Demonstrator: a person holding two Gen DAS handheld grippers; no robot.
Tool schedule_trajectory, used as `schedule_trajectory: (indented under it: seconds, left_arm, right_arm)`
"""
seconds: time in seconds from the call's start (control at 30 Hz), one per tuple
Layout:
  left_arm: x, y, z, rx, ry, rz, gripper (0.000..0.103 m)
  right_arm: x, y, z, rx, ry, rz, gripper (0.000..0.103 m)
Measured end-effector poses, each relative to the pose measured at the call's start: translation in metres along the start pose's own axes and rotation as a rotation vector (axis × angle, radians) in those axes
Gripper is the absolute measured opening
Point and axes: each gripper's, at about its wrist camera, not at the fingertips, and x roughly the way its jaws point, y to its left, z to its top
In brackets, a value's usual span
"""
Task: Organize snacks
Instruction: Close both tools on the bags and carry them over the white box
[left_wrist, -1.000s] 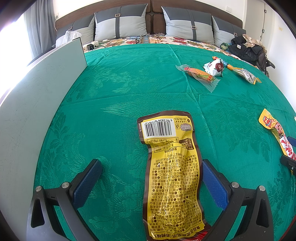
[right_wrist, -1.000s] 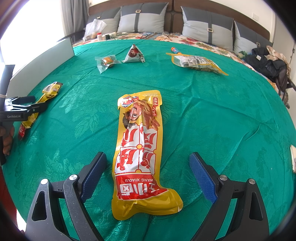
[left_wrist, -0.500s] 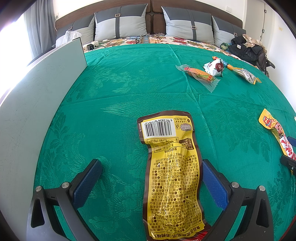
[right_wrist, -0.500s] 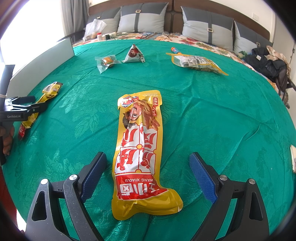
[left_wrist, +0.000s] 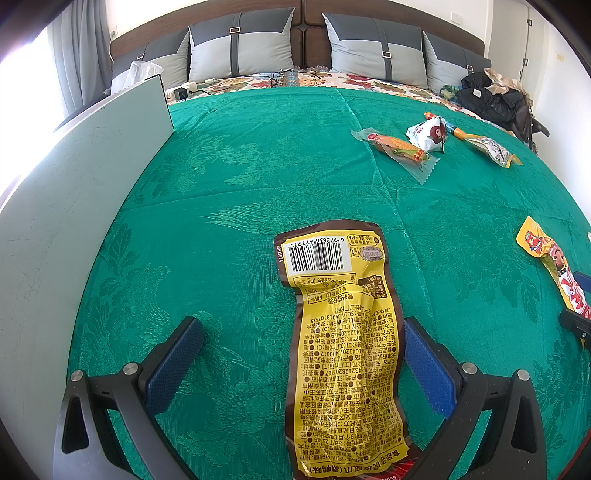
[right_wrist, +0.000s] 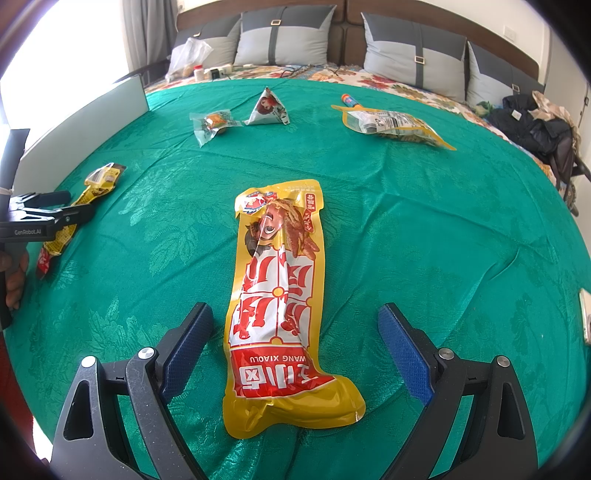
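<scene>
A yellow-brown snack pack (left_wrist: 343, 350) lies barcode side up on the green cloth (left_wrist: 258, 177). My left gripper (left_wrist: 301, 326) stands open around it, and the pack sits close to the right finger. A yellow-red snack pack (right_wrist: 280, 295) lies flat between the fingers of my open right gripper (right_wrist: 295, 312), with gaps on both sides. Farther up the cloth are a small clear pack (right_wrist: 214, 123), a white triangular pack (right_wrist: 267, 107) and a yellow-clear bag (right_wrist: 391, 123). The right wrist view also shows the left gripper's arm (right_wrist: 55, 214) at its left edge, with a person's hand on it.
A white board (left_wrist: 74, 184) stands along the left side of the cloth. Grey pillows (left_wrist: 251, 44) line the headboard beyond a floral sheet. A black bag (left_wrist: 495, 99) sits at the far right. An orange tube (right_wrist: 349, 98) lies by the yellow-clear bag.
</scene>
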Motion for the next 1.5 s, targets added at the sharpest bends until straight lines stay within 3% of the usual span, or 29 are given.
schedule_trajectory:
  seconds: [0.37,0.53,0.57,0.6,0.63,0.67,0.73,0.93,1.1,1.23,1.37,1.47,1.5]
  left_arm:
    - [0.0,0.0,0.0,0.001,0.005,-0.002,0.103]
    - [-0.003,-0.009,0.003,0.041,0.168,-0.033,0.102]
    - [-0.004,-0.013,0.003,0.06,0.188,-0.042,0.099]
    - [-0.01,-0.018,0.002,0.077,0.176,-0.053,0.082]
    - [-0.016,-0.021,0.002,0.094,0.158,-0.063,0.051]
    - [-0.019,-0.023,0.002,0.106,0.165,-0.07,0.047]
    - [-0.024,-0.021,-0.002,0.093,0.171,-0.121,0.035]
    - [-0.077,0.018,-0.013,-0.09,0.084,-0.257,0.033]
    - [-0.144,0.074,0.001,-0.24,-0.047,-0.324,0.033]
    - [-0.19,0.144,0.015,-0.323,-0.135,-0.241,0.034]
    - [-0.207,0.221,0.012,-0.41,-0.147,-0.059,0.036]
    - [-0.2,0.267,-0.003,-0.45,-0.112,0.101,0.05]
    - [-0.196,0.28,-0.01,-0.462,-0.091,0.155,0.06]
  right_arm:
    - [0.001,-0.001,0.002,0.005,0.012,0.001,0.093]
    - [0.017,0.0,0.033,-0.006,0.239,-0.011,0.091]
    - [0.018,-0.001,0.04,0.003,0.265,-0.003,0.089]
    - [0.019,-0.003,0.046,0.025,0.274,0.021,0.086]
    - [0.02,-0.006,0.051,0.053,0.29,0.037,0.055]
    - [0.023,-0.008,0.054,0.078,0.322,0.044,0.048]
    - [0.023,-0.01,0.058,0.113,0.343,0.013,0.046]
    - [-0.006,-0.006,0.058,0.294,0.284,0.151,0.045]
    - [-0.033,0.055,0.099,0.281,0.199,0.311,0.045]
    - [-0.056,0.144,0.156,0.229,0.113,0.506,0.045]
    - [-0.074,0.241,0.198,0.158,0.068,0.678,0.046]
    - [-0.072,0.307,0.215,0.112,0.071,0.752,0.046]
    - [-0.07,0.325,0.218,0.108,0.067,0.77,0.047]
